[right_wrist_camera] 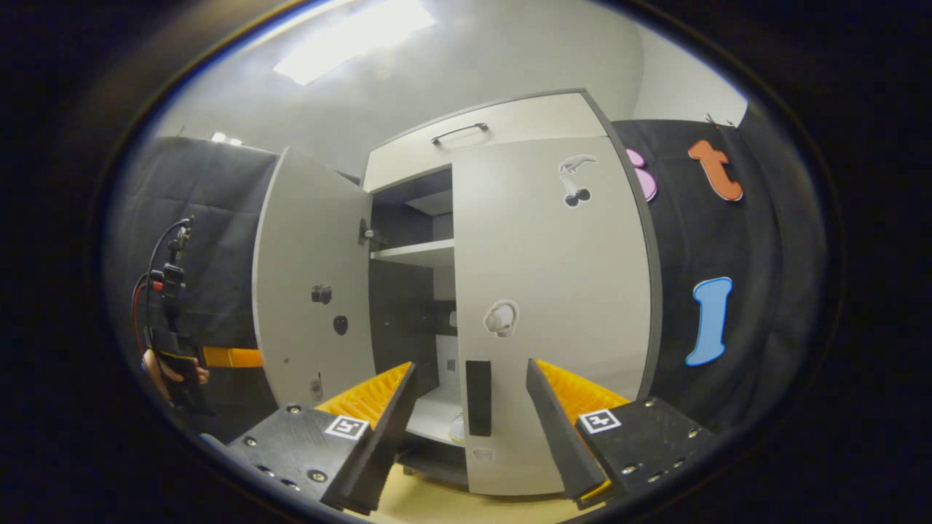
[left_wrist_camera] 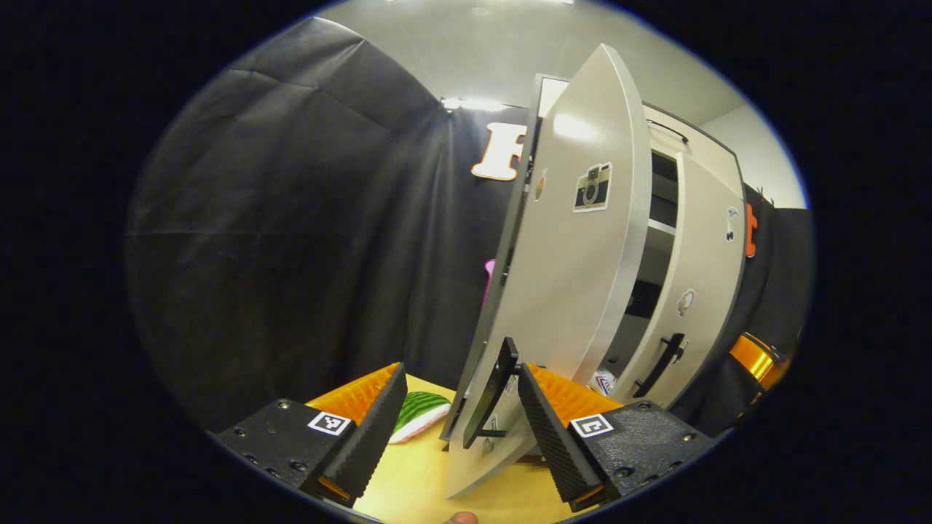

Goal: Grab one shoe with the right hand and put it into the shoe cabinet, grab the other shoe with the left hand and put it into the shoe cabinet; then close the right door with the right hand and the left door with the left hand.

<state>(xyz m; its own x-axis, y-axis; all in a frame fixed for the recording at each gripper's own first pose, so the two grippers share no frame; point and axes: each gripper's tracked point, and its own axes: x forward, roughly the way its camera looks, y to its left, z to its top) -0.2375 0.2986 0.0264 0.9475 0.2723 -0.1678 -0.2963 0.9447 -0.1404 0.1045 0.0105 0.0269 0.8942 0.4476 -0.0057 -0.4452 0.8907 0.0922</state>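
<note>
Grey shoe cabinet (right_wrist_camera: 510, 124), left door (right_wrist_camera: 313, 291) ajar, shoe (right_wrist_camera: 457, 428) inside.

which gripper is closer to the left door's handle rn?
Left. The left gripper is open with the left door's handle right between its fingers. The right gripper is open in front of the right door, facing that door's own handle.

Inside the shoe cabinet (right_wrist_camera: 480, 131) a shelf (right_wrist_camera: 415, 252) sits between left door (right_wrist_camera: 313, 291) and right door (right_wrist_camera: 553, 306)
</note>
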